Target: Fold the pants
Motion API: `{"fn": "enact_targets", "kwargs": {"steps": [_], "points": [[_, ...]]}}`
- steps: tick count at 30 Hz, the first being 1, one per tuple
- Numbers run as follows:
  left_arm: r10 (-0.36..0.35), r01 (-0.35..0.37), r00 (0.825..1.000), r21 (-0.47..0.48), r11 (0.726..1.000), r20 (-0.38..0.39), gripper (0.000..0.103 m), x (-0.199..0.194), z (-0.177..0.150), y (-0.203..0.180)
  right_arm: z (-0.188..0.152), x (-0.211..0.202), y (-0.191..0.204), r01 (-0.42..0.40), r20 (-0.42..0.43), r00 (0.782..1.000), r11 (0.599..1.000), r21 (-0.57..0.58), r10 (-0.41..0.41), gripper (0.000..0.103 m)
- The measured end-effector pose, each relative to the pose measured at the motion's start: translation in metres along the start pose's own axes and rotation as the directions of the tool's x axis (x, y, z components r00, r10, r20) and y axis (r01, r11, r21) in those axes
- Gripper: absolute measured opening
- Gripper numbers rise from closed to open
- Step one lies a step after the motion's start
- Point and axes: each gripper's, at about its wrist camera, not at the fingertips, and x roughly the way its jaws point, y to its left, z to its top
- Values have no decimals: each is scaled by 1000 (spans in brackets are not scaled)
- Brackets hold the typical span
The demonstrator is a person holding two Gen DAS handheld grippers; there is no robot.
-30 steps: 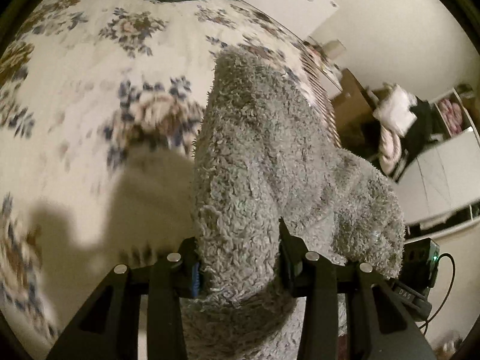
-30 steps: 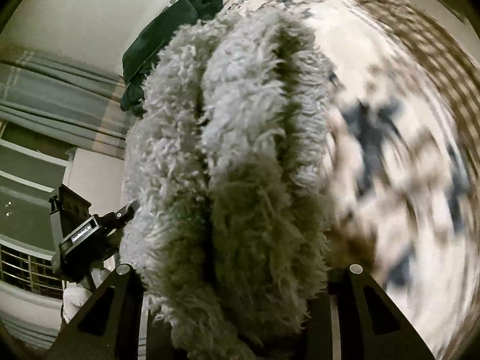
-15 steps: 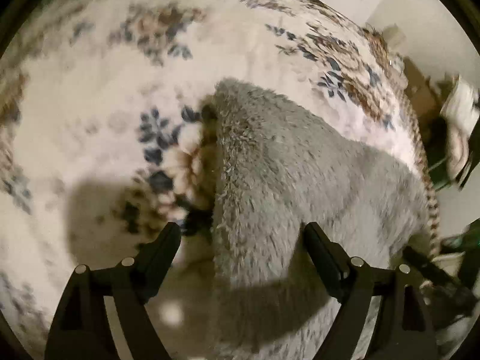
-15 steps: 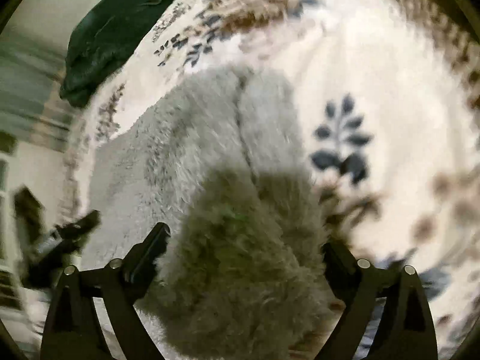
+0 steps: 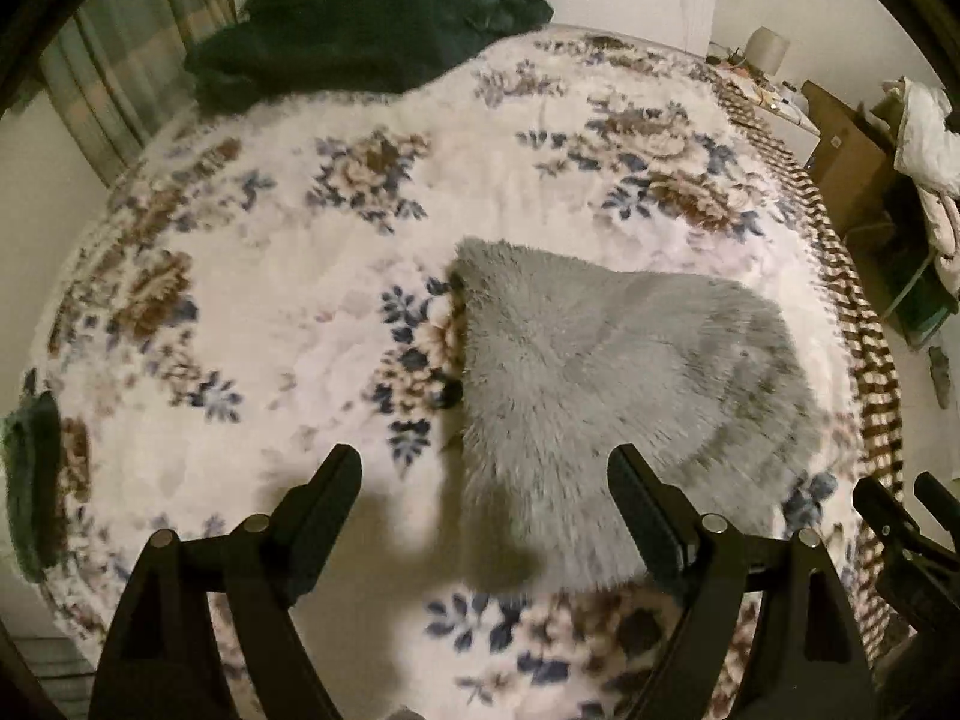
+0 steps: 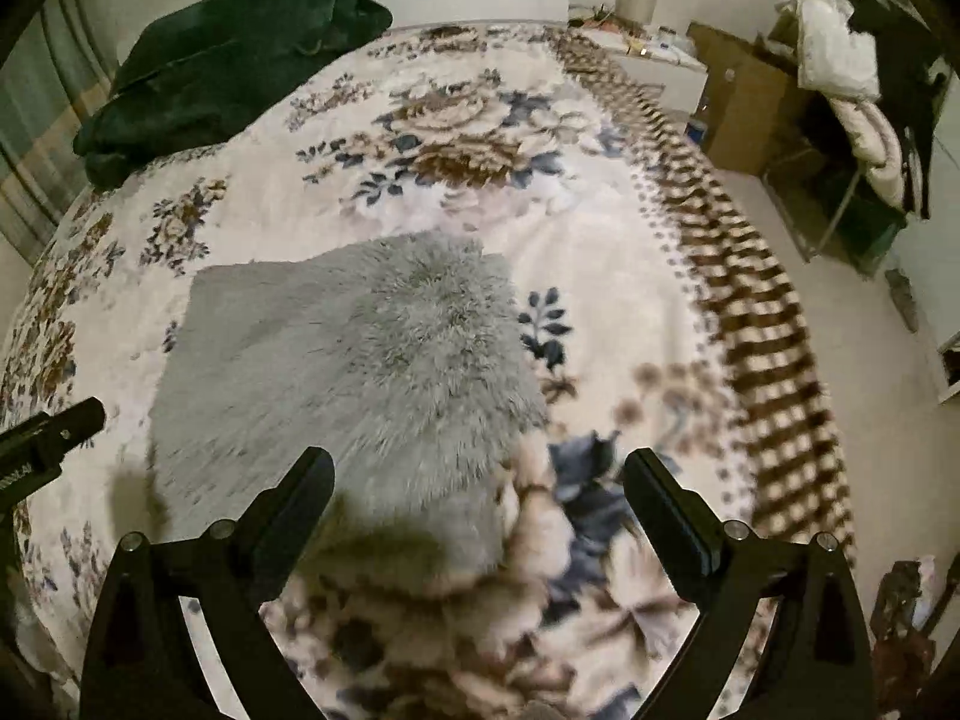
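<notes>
A dark green garment (image 5: 366,18) lies at the far left corner of a floral blanket (image 5: 240,276), while the fuzzy grey pants (image 5: 606,396), folded into a compact stack, rest flat near the blanket's striped right border. Above them hang the left gripper (image 5: 485,474) and right gripper (image 6: 479,477), each with its 2 fingers spread wide and gripping nothing.

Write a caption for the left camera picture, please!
Open left gripper above fluffy grey pants lying folded on the flowery bedspread.
</notes>
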Motion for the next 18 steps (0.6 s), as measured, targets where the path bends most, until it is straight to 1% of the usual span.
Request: {"fn": "enact_targets", "kwargs": {"steps": [2, 6, 7, 10, 11, 15, 18], "points": [[4, -4, 1000, -1, 1000, 12, 84, -27, -3, 1, -2, -24, 0, 2, 9, 1000, 1000, -1, -2, 99], [-2, 2, 999, -4, 1000, 43, 84, -82, -10, 1, -7, -95, 0, 13, 67, 998, 1000, -14, -12, 99], [-2, 2, 999, -4, 1000, 54, 84, -102, -13, 1, -8, -110, 0, 12, 75, 997, 1000, -14, -11, 99], [-4, 5, 996, -2, 1000, 84, 84, -148, -21, 2, -16, -167, -3, 8, 107, 994, 1000, -11, -6, 99], [-4, 4, 995, 1, 1000, 98, 84, -171, -26, 3, -19, -190, -4, 0, 117, 993, 1000, -10, 1, 99], [-2, 0, 990, 18, 1000, 140, 84, -243, -42, 6, -30, -269, -9, -14, 160, 987, 1000, -2, 14, 99], [26, -30, 986, 25, 999, 166, 84, -296, -54, 7, -42, -330, -12, -23, 190, 982, 1000, 1, 23, 102]]}}
